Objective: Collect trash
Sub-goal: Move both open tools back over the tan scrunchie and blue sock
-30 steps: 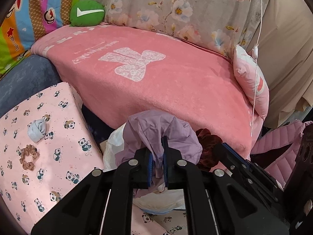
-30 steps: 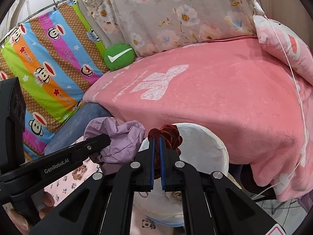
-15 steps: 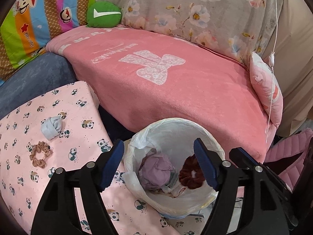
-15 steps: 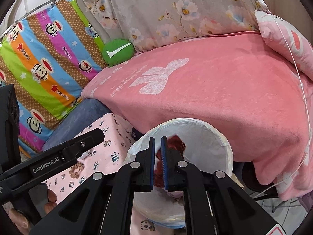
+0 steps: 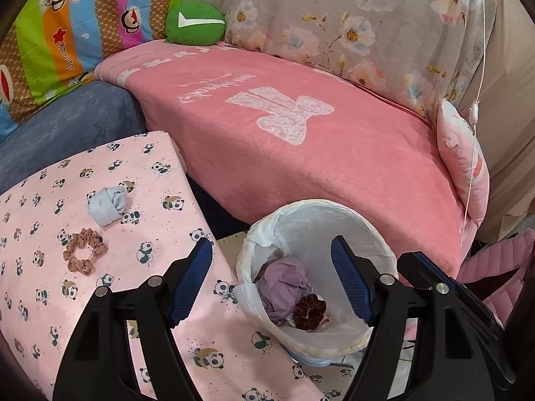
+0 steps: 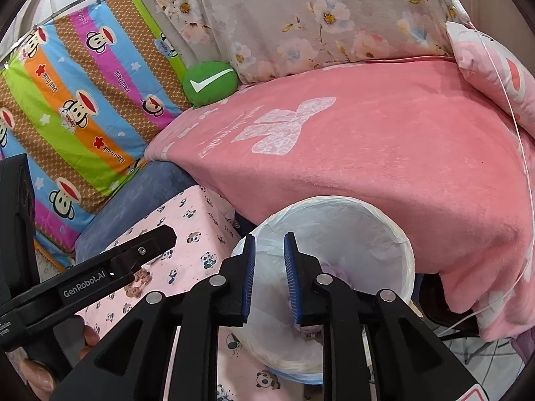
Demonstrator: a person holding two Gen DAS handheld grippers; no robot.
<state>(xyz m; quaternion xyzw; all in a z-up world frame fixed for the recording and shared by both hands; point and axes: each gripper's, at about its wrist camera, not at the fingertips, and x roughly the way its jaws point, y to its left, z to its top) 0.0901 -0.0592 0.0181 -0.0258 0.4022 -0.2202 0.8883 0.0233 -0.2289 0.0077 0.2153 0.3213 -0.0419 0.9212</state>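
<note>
On the panda-print counter, at the left, lie 2 loose things: 1 grey rolled sock, its long axis slanting up to the right, and just below it 1 tan scrunchie, lying flat as a ring. In the right wrist view the left claw's arm hides most of that scrunchie. The left claw stands wide with nothing between its pads, above the edge of the bin. The bin, lined with 1 white bag, stands on the floor between the counter and the pink bed, its mouth facing up. Inside lie 2 things, touching: 1 crumpled purple cloth and 1 dark red scrunchie. The right claw has just been opening; its gap is narrow and empty, over the bin, and its fingers cover most of the bin's contents.
</note>
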